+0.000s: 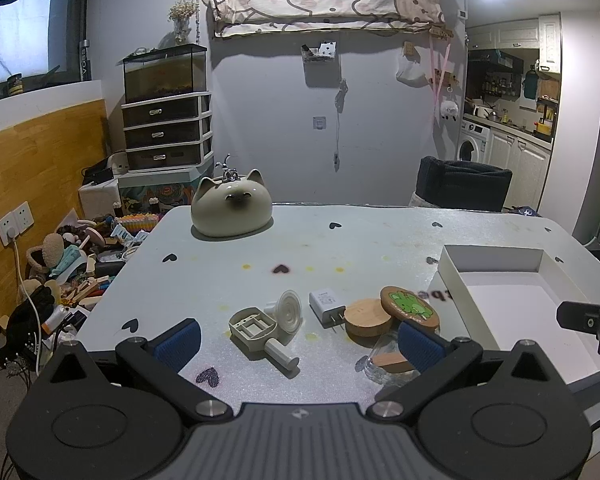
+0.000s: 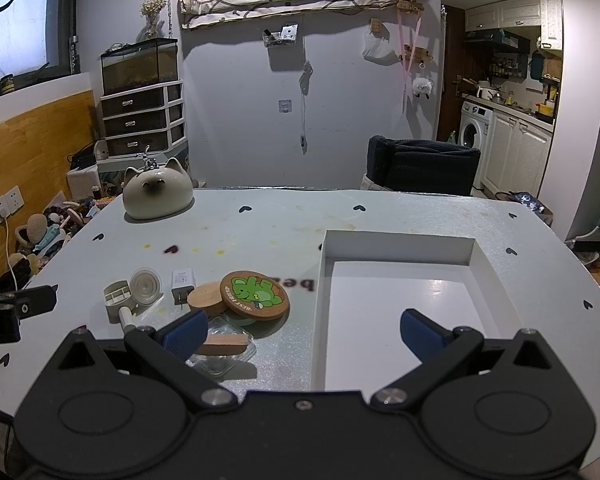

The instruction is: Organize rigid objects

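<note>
Cork + wood pile sits mid-worktop (image 1: pixel 340 240), just L of the white box (image 2: pixel 320 280), which holds nothing yet. Pile as I read it: frog coaster (image 2: pixel 255 295) tilted, leaning on the wooden disc (image 2: pixel 205 298); charger plug (image 2: pixel 183 282) beside the disc, prongs toward me; beige plastic part (image 1: pixel 256 330) w/ white ribbed disc (image 1: pixel 288 307) propped on it, furthest L. Nearest me, a clear lidded tub (image 2: pixel 224 354) w/ a wood block inside or on it, can't tell which.

Left claw (image 1: pixel 298 342): jaws wide apart, nothing between, hovering at the near edge facing the beige part. Right claw (image 2: pixel 302 334): also apart, empty, straddling the box's L wall.

Risks, my judgement:
- Coaster only leaning. Pull the wooden disc first and it prob. drops flat or slides off. Take coaster first.
- Left claw's R pad (image 1: pixel 420 346) close by the tub. Any sideways drift could shove it toward the near edge.
- Ribbed disc looks loosely propped; grabbing the beige part may tip it, and it could roll.
- Box wall thin, box light. Right claw clipping it on entry would skate the box.
- Ceramic cat pot (image 1: pixel 231 208) well apart at back, no concern.
</note>
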The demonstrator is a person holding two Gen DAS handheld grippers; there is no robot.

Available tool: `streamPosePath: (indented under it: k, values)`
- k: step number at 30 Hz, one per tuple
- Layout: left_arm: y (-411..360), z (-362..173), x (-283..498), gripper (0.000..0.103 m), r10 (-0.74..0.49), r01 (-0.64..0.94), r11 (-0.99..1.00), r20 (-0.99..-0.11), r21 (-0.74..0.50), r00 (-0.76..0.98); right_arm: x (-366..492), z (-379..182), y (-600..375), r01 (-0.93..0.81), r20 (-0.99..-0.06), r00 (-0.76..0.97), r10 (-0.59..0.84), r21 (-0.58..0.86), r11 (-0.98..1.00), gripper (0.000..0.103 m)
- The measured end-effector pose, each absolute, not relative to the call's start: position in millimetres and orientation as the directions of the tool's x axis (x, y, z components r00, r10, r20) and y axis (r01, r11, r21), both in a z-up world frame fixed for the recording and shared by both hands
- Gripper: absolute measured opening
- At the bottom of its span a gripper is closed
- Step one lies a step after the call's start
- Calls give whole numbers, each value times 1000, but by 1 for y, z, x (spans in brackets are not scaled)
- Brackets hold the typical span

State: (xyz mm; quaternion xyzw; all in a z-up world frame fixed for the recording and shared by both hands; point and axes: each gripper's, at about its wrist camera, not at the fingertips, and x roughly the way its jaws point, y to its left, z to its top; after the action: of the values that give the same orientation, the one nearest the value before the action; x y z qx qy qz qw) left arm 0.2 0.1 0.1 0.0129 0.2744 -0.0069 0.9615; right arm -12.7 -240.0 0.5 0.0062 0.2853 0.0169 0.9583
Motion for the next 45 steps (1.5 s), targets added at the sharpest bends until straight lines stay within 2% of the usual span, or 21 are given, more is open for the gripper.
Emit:
streamPosePath:
  k: [30,38,45]
  values:
    - [-18,-4,9,103,-4,19,1000,-518,24,855,-1,-1,-241,-38,-528,847,50,34,999,103]
    - [-28,1,26,103,4,4,1000,-515,15,857,19,4,-276,0,-503,864,35,68,998,103]
    - [-43,0,47,103,55,-73,997,-529,-14,847,40,10,-343,105,-474,879,-62,64,992,103]
